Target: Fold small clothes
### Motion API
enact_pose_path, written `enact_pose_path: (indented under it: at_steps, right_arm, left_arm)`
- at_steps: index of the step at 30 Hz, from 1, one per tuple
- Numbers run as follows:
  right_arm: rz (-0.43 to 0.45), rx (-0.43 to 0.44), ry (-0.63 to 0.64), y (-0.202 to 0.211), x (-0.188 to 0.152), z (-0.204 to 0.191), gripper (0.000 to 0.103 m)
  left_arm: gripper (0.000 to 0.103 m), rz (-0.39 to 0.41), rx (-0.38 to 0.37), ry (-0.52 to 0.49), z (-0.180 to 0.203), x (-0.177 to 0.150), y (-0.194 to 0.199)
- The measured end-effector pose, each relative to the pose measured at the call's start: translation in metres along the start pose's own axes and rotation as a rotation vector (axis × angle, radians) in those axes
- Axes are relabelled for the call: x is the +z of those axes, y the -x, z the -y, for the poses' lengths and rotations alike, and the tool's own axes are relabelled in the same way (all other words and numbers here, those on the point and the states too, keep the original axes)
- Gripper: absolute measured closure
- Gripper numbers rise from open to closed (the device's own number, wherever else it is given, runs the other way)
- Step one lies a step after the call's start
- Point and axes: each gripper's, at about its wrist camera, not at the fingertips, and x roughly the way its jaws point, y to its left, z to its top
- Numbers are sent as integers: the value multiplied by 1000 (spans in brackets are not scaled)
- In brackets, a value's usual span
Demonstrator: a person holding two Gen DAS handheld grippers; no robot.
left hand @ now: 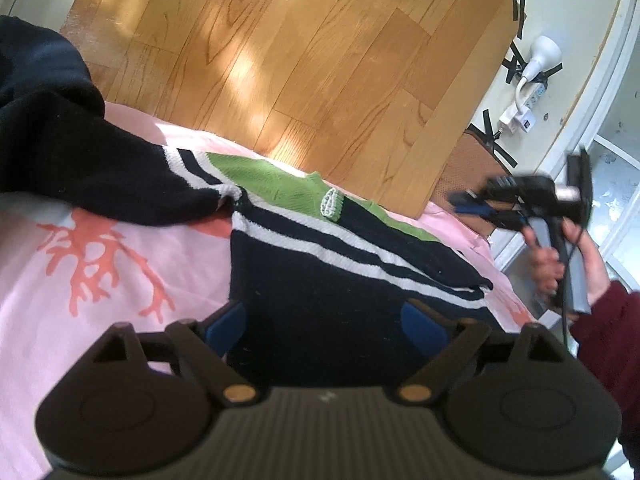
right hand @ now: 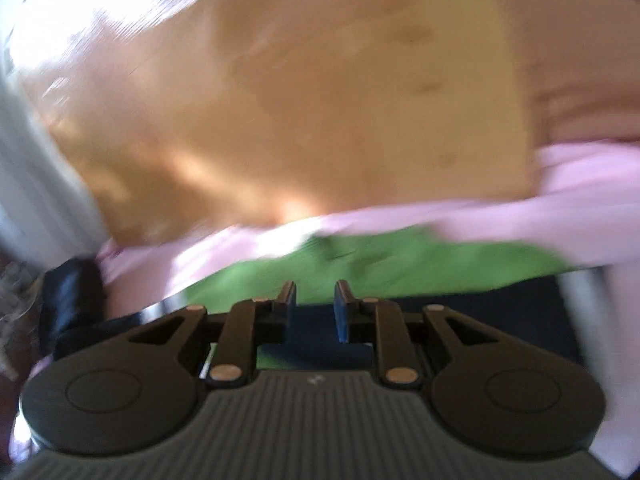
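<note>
A small navy sweater (left hand: pixel 320 280) with white stripes and a green top part (left hand: pixel 264 180) lies spread on a pink sheet (left hand: pixel 100 320). One navy sleeve (left hand: pixel 100 168) stretches off to the left. My left gripper (left hand: pixel 324 320) hovers just over the sweater's navy body, jaws open wide, with nothing pinched between the blue pads (left hand: pixel 224 324). To the right, a hand holds my right gripper (left hand: pixel 468 200) off the sheet's edge, clear of the cloth. The right wrist view is blurred. There the right gripper (right hand: pixel 316 302) shows a narrow gap above green (right hand: pixel 380 264) and navy cloth, gripping nothing.
Wooden floor (left hand: pixel 280 60) lies beyond the sheet. At the far right are a white lamp (left hand: pixel 540 56), a power strip (left hand: pixel 520 120), black tape strips and white furniture (left hand: pixel 608 184). A person's dark red sleeve (left hand: pixel 612 340) enters from the right. The sheet carries a coral print (left hand: pixel 100 256).
</note>
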Motion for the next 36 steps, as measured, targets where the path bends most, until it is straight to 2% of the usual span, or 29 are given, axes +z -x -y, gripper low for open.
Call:
enact_pose_path:
  at_steps: [4, 6, 8, 10, 12, 15, 21, 23, 25, 26, 27, 28, 29, 30, 32, 34, 36]
  right_arm:
    - [48, -168, -50, 24, -12, 55, 76]
    - [21, -203, -107, 17, -27, 77, 76]
    - [-57, -223, -147, -2, -40, 93, 76]
    - [-29, -245, -104, -11, -51, 92, 77]
    - [-34, -282, -99, -10, -44, 80, 75]
    - [25, -168, -22, -7, -34, 41, 75]
    - [-83, 15, 221, -63, -42, -61, 74]
    - [-111, 36, 303, -76, -50, -86, 65]
    - [-138, 34, 397, -96, -62, -109, 44]
    - [-146, 14, 450, -104, -68, -117, 41]
    - [-140, -33, 509, -114, -74, -123, 43]
    - [-109, -45, 515, -116, -74, -123, 50]
    - [-113, -43, 482, -119, -67, -119, 63]
    - [-120, -24, 416, -121, -55, -112, 86]
    - [-66, 3, 300, -112, -34, -99, 89]
    - [21, -16, 263, -97, -17, -93, 90]
    - [74, 6, 226, -82, -3, -90, 90]
  left_arm:
    - [14, -1, 5, 7, -1, 0, -1]
    - [14, -3, 9, 11, -1, 0, -2]
    - [13, -5, 15, 14, -1, 0, -2]
    - [13, 0, 23, 15, -1, 0, -1]
    - [12, 7, 27, 16, -1, 0, 0]
    - [11, 4, 28, 19, -1, 0, 0]
    - [11, 8, 29, 25, 0, 0, 1]
    - [10, 6, 26, 29, -1, 0, 0]
    - [10, 2, 19, 33, -2, 0, 0]
    - [10, 0, 16, 34, -2, 1, -1]
    - [10, -1, 13, 35, -2, 1, -1]
    - [9, -1, 11, 36, -3, 1, -1]
    - [9, -1, 8, 37, -3, 1, -1]
    - [9, -1, 6, 38, -3, 1, -1]
    - [8, -4, 1, 39, -3, 1, -1]
    - [8, -7, -3, 41, -3, 1, -2]
    - [8, -6, -4, 43, -3, 1, -1]
